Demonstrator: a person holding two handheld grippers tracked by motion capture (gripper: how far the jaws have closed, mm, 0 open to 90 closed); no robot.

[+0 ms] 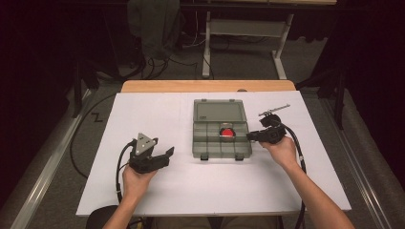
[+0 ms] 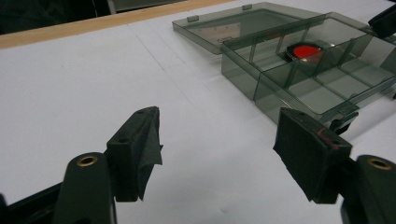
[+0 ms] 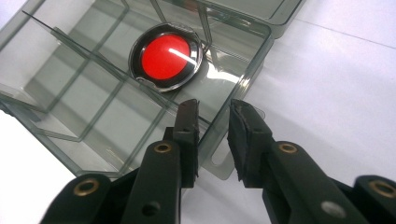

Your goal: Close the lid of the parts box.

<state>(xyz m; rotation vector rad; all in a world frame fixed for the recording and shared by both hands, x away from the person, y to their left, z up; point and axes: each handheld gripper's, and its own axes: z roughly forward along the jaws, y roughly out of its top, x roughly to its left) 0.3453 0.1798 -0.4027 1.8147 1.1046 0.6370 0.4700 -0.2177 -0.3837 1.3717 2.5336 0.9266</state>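
A: Where's the red disc [image 3: 166, 57]?
B: Inside a middle compartment of the open organizer box [image 1: 209, 147] on the worktop [image 1: 157, 191].
A: And the claws?
B: Right claw [image 3: 212, 116] astride the box's side wall — jaws narrowed, not clamped. Left claw [image 2: 217, 151] released, well apart. Lid closing seems left.

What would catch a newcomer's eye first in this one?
The red disc in a dark round rim, in a compartment of the open smoky plastic box mid-table. Next, the right gripper, jaws either side of the box's near wall, while the left gripper gapes over bare tabletop.
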